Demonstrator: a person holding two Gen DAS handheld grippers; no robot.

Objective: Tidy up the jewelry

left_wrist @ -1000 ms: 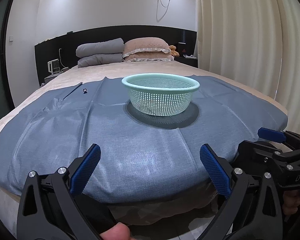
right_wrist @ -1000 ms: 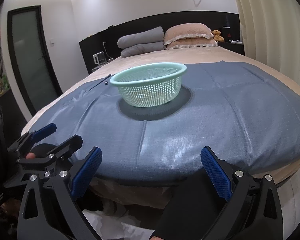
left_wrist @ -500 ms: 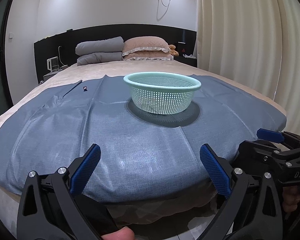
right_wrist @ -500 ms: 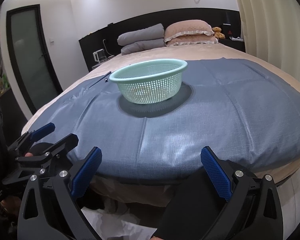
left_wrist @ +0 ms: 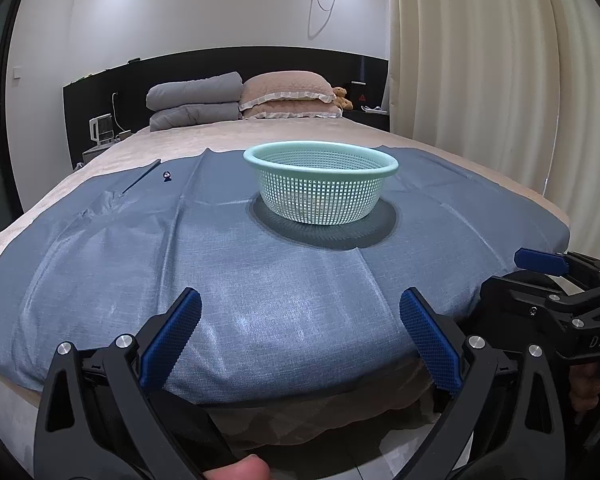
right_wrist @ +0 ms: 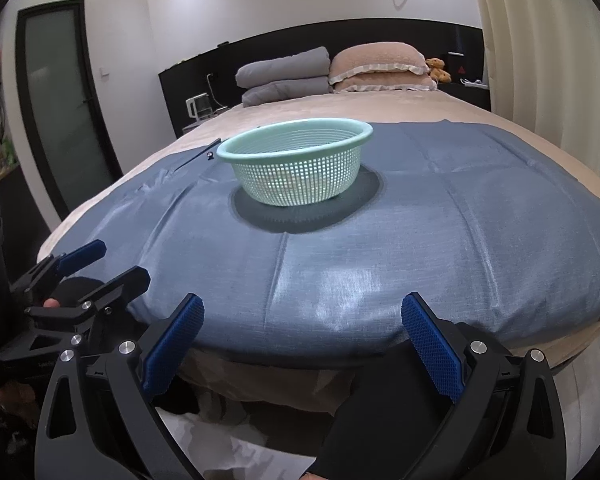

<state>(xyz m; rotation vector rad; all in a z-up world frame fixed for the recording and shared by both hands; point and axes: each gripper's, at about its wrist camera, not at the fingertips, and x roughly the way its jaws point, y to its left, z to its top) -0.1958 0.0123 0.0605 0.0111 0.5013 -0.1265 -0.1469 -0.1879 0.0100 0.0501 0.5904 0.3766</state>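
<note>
Since a second ago I've eased both cameras in a little; the basket looms slightly larger. My left tongs and right tongs hang released and empty at the foot of the bed. Hardly anything looks done: a small ring-like piece lies on the blue cloth, left of the basket, beside a thin dark stick whose long axis runs diagonally away toward the pillows. Both need collecting, I reckon.
</note>
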